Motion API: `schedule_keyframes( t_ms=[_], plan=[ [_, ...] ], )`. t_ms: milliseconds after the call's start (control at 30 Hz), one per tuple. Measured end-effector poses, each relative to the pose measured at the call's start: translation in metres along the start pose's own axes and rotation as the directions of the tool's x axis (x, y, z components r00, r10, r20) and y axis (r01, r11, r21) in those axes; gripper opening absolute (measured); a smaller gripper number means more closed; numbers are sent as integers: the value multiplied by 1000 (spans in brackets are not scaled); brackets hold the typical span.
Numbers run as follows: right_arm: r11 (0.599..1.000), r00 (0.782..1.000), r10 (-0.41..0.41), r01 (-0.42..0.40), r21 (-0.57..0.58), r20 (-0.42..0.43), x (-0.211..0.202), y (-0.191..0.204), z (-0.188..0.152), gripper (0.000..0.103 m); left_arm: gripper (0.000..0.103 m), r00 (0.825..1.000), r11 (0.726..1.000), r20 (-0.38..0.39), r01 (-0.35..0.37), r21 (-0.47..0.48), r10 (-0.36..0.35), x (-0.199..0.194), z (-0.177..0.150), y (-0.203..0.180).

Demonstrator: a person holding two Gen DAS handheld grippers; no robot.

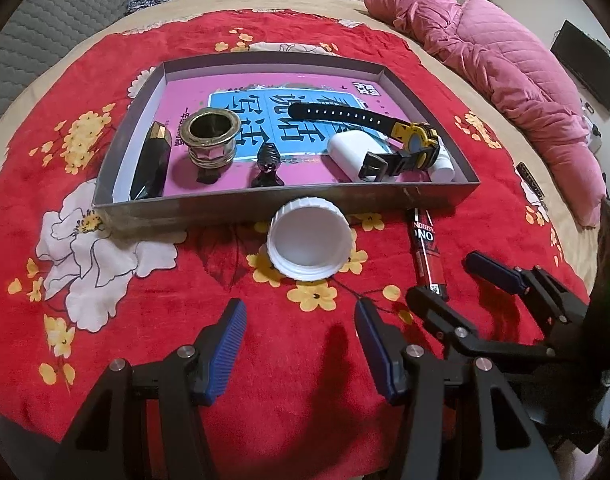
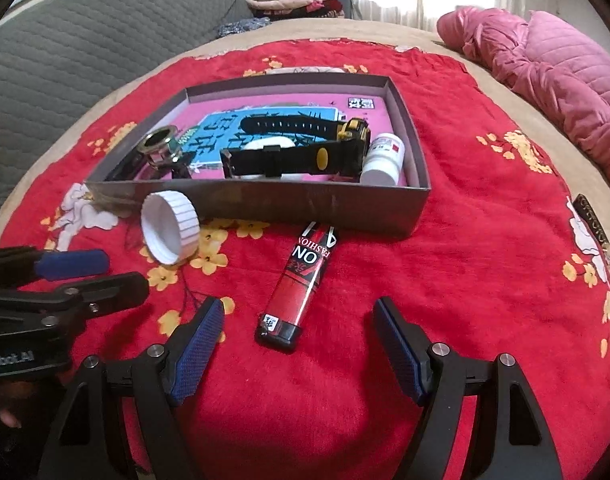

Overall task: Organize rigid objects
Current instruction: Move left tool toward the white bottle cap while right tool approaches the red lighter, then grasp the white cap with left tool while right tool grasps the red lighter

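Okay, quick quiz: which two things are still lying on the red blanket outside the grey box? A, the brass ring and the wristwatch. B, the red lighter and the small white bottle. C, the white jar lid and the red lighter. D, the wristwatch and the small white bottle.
C: the white jar lid and the red lighter lie on the blanket in front of the grey box, while the wristwatch sits inside it.

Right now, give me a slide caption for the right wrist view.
Open right tongs hover over a red lighter lying on the floral blanket beside the grey box.
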State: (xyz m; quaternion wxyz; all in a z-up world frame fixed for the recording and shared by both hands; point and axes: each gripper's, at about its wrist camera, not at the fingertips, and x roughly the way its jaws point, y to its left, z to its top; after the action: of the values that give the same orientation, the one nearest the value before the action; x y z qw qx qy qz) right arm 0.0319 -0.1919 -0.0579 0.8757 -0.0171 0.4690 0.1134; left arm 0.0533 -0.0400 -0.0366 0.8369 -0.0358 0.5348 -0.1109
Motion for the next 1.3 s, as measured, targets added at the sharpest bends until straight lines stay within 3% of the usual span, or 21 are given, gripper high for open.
schedule_keyframes(
  t_ms=[1067, 1300],
  plan=[
    [999, 1000, -21, 21, 30, 7, 29, -12, 8, 78, 56, 999, 996, 15, 43, -73, -42, 34, 25, 4],
    [997, 998, -62, 60, 58, 25, 33, -7, 6, 80, 56, 999, 995, 21, 45, -90, -43, 39, 28, 5]
  ],
)
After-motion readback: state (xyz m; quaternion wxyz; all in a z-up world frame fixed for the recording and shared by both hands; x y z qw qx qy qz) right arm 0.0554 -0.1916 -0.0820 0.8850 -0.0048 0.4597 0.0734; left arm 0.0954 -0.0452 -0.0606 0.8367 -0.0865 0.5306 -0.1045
